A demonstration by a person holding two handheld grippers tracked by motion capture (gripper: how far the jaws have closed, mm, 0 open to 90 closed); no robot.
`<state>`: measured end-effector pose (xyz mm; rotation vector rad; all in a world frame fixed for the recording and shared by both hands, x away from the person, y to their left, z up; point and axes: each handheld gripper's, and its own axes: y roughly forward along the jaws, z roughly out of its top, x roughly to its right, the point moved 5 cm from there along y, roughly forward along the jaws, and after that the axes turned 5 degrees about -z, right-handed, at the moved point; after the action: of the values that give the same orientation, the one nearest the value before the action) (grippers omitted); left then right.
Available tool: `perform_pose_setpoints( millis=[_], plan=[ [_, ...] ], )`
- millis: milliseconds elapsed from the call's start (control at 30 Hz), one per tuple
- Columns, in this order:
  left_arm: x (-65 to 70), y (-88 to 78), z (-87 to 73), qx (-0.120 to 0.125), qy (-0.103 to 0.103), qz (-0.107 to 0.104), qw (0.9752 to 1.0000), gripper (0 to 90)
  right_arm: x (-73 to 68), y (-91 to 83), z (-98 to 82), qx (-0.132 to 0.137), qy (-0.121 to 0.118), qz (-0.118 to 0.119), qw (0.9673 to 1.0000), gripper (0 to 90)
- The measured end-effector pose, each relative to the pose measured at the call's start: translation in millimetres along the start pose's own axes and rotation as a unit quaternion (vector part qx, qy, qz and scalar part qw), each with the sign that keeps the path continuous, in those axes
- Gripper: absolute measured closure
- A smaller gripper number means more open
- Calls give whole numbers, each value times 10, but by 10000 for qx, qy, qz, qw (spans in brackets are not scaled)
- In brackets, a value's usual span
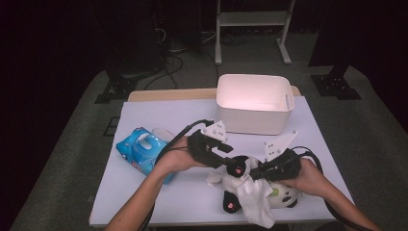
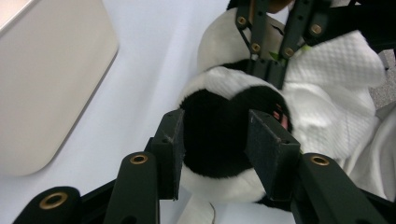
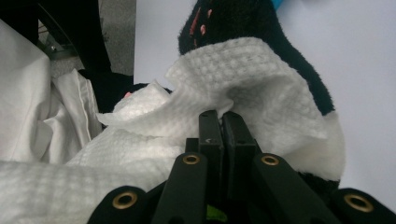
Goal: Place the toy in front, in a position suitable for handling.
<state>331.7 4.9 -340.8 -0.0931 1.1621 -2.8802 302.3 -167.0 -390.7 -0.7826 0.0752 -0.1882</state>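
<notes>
A plush panda (image 1: 281, 197), black and white with pink paw pads, lies on its side at the table's (image 1: 159, 115) near edge, about five o'clock from centre. A white waffle-textured wipe (image 1: 252, 195) is draped over its middle, bunched and hanging toward six o'clock. One black limb (image 2: 212, 135) sticks up toward eleven o'clock, with the wipe's edge lapping against it.

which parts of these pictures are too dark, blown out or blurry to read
High view: the room around the table is near black, and the inside of the white bin glows overexposed. Left gripper view: the panda's black limb between the left tongs is a detailless dark mass. Right gripper view: the right tongs look sharp on the white cloth, while its nearest folds at the bottom left blur.
</notes>
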Motion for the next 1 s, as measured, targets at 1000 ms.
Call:
perform_pose_setpoints(
  millis=[1000],
  plan=[
    [175,338,-326,-1111,51,-453,9928,569,95,-273,-118,203,362,-132,9991,867]
  ],
)
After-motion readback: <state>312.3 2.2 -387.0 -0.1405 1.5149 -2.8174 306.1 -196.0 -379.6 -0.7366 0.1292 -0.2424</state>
